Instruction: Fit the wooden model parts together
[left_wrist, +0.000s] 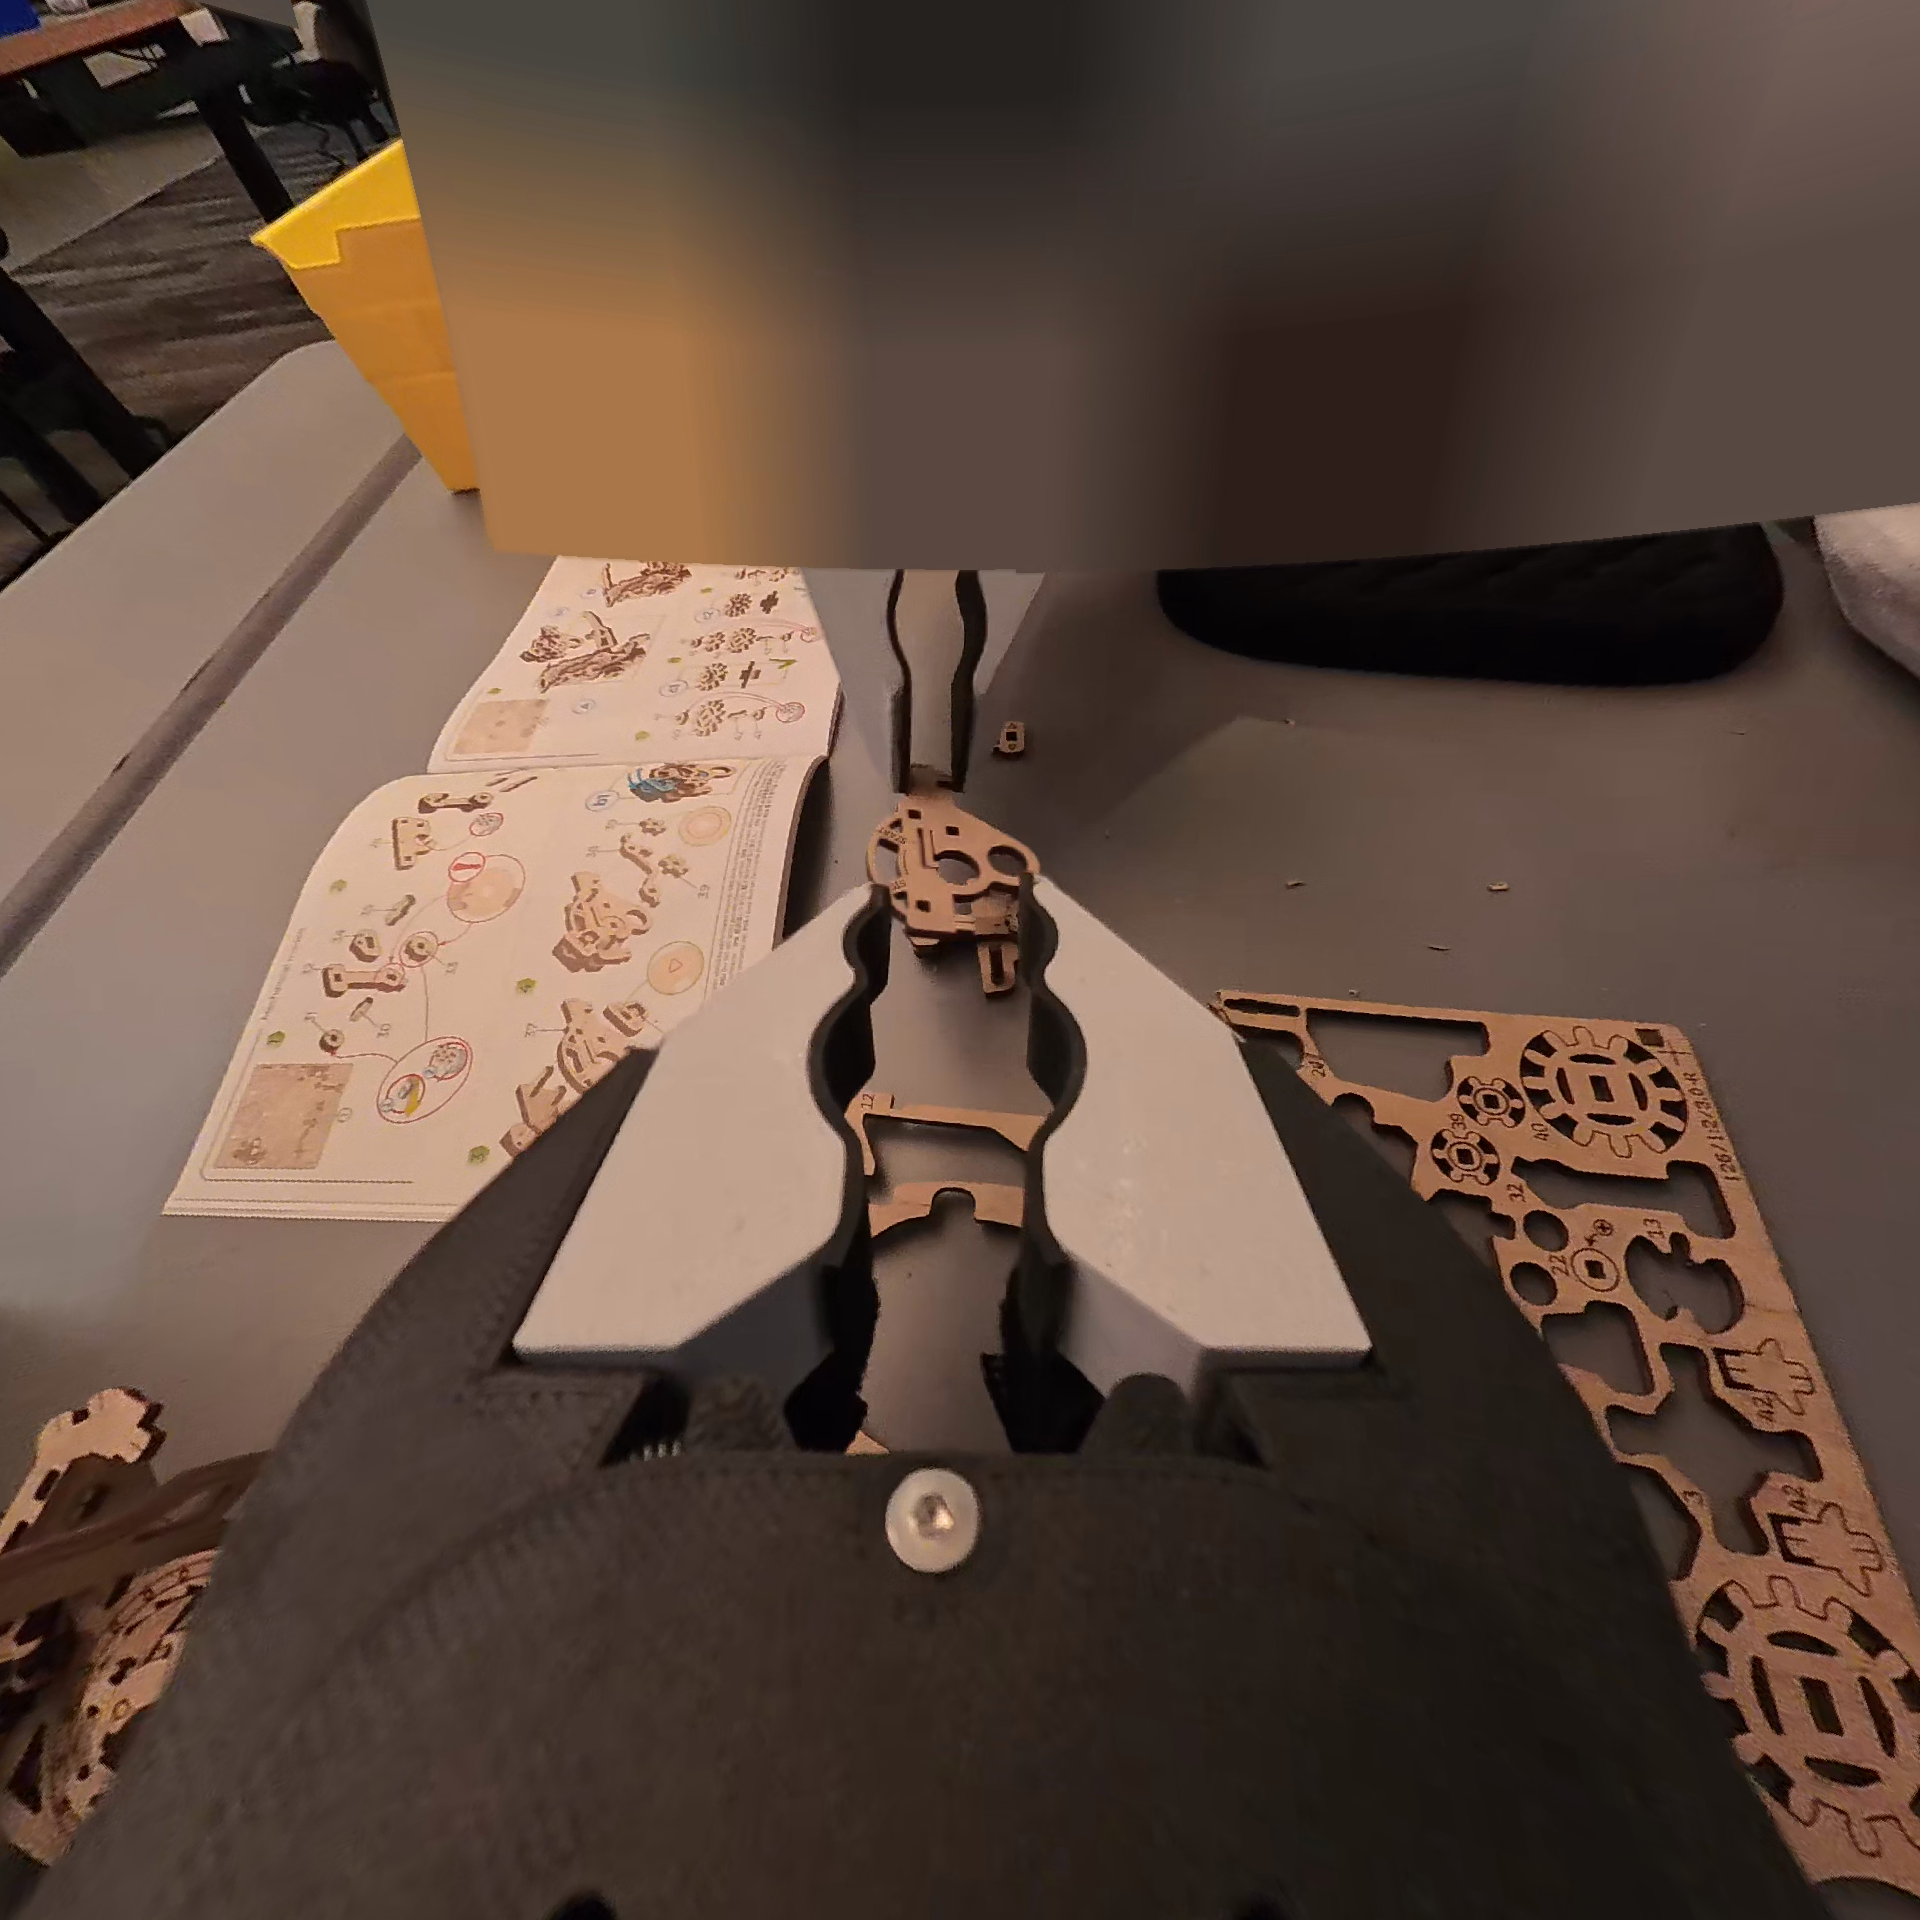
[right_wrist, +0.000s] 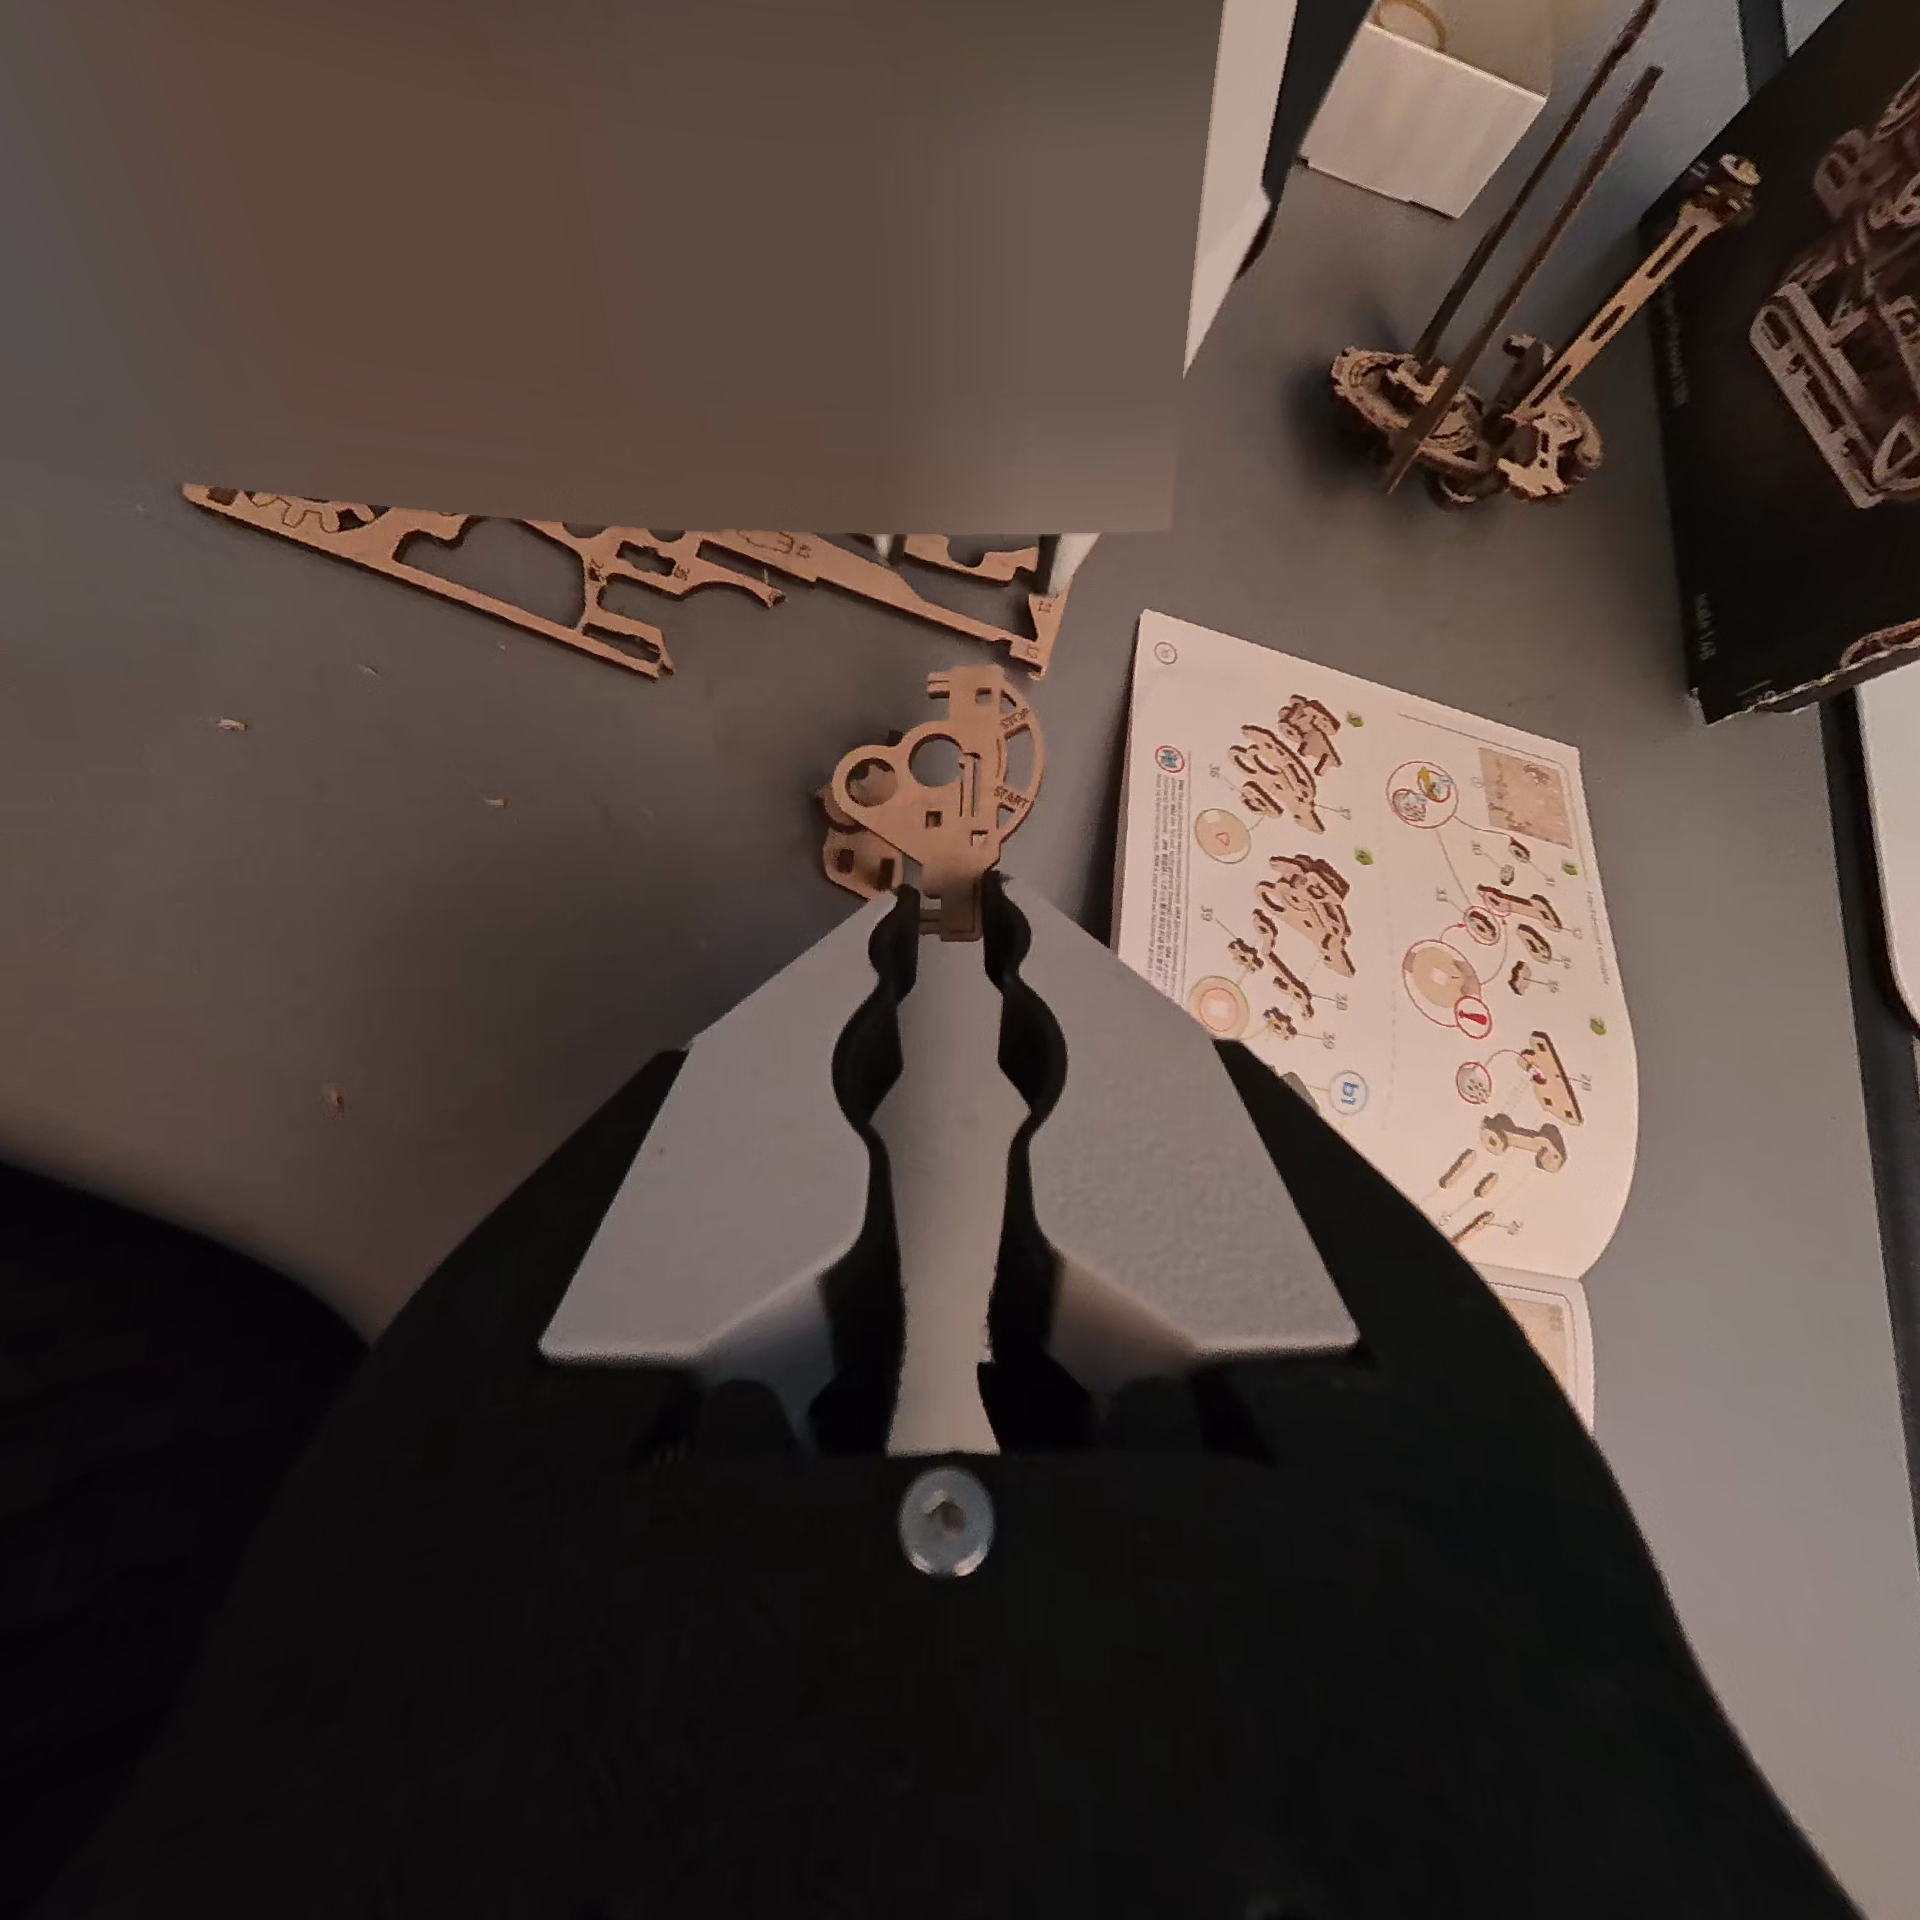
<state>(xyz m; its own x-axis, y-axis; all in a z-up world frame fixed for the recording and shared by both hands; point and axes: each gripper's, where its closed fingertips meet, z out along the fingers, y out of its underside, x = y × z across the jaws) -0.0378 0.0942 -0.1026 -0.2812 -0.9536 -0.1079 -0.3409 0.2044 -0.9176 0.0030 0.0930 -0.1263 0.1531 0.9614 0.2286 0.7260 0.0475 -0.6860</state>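
Right gripper (right_wrist: 943, 902) jaws clamped on wooden part's (right_wrist: 935, 795) tab, part held above grey table (right_wrist: 416, 883) | left gripper (left_wrist: 951, 904) jaws apart around part's other end | booklet (right_wrist: 1371, 935) just right in right wrist view | cut-out wooden sheet (left_wrist: 1579, 1247) near | yellow bin (left_wrist: 374, 301) far left

The wooden model part (left_wrist: 951, 868) hangs above the table (left_wrist: 1455, 831), between booklet (left_wrist: 499, 966) and cut-out sheet (left_wrist: 1621, 1247).
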